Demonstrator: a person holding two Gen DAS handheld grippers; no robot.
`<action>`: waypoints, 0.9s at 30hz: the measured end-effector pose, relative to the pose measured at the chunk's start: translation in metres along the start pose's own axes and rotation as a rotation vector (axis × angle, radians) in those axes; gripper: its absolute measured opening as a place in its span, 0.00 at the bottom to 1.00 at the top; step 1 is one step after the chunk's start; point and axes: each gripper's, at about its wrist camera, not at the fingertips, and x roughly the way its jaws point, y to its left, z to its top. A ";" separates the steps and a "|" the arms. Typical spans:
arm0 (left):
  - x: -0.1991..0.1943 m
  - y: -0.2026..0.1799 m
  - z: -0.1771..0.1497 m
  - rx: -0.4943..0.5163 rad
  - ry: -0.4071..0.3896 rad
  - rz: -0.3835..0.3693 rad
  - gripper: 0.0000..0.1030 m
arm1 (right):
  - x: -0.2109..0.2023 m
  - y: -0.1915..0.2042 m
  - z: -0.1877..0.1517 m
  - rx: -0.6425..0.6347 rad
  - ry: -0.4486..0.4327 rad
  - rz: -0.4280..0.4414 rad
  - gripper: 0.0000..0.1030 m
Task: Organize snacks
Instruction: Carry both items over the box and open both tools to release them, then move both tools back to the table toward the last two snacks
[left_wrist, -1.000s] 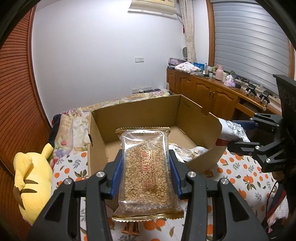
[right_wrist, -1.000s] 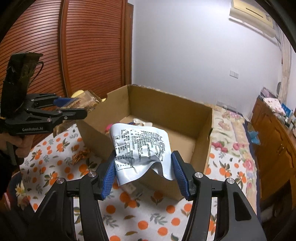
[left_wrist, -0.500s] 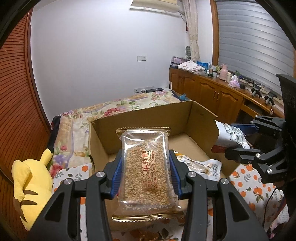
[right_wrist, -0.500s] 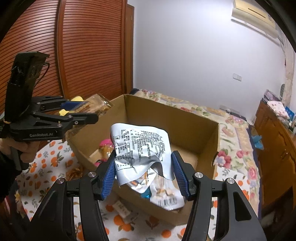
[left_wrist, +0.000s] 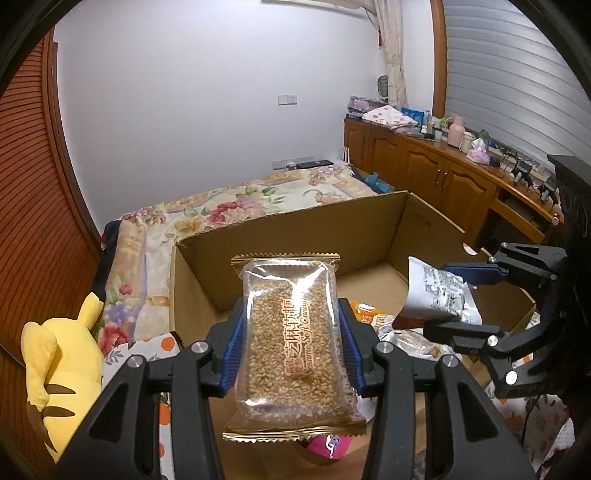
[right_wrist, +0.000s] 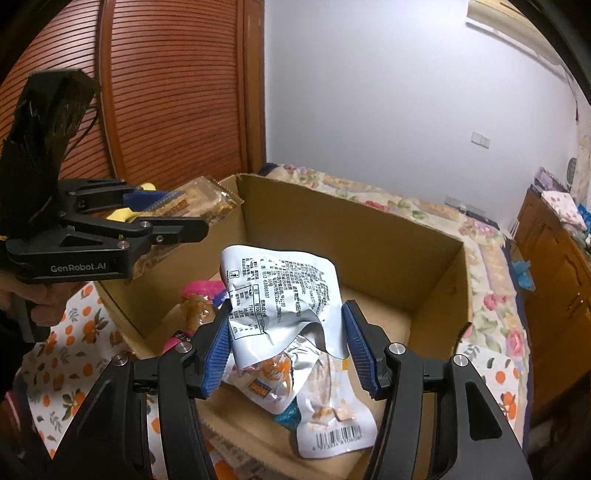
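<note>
- Writing on the clear, gold-edged sesame candy pack (left_wrist: 293, 343) reads "Sesame Soft Candy" beneath red Chinese characters; it fills the centre of your left wrist view.
- Your left gripper (left_wrist: 291, 343) has its jaws clenched on that pack, blue pads pressing both long edges, and holds it above the near wall of the cardboard box (left_wrist: 295, 229).
- Your right gripper (right_wrist: 286, 343) grasps a crumpled white foil bag (right_wrist: 280, 295) at centre frame; the left pad presses it, and the bag's folds reach towards the right pad.
- Small black print and a row of digits cover the bag's back, too fine to read fully.
- Below it, inside the box, lies another white snack packet (right_wrist: 332, 417) with a barcode at lower centre, plus a pink wrapper (right_wrist: 203, 291) to the left.
- "GenRobot.AI" is printed in white on the left gripper's body, seen at the left edge of the right wrist view.
- Left of the box in the left wrist view sits a yellow plush toy (left_wrist: 55, 362).
- Box and toy rest on the bed (left_wrist: 221, 199) with its floral and orange-print covers.
</note>
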 end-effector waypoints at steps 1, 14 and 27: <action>0.002 0.000 0.000 0.000 0.004 0.002 0.47 | 0.003 0.000 0.000 0.001 0.006 0.003 0.57; -0.005 0.008 0.001 -0.019 -0.007 0.013 0.53 | 0.027 -0.001 0.002 0.032 0.074 0.020 0.62; -0.033 0.001 -0.009 -0.006 -0.034 0.016 0.53 | 0.015 0.000 0.001 0.062 0.064 -0.010 0.69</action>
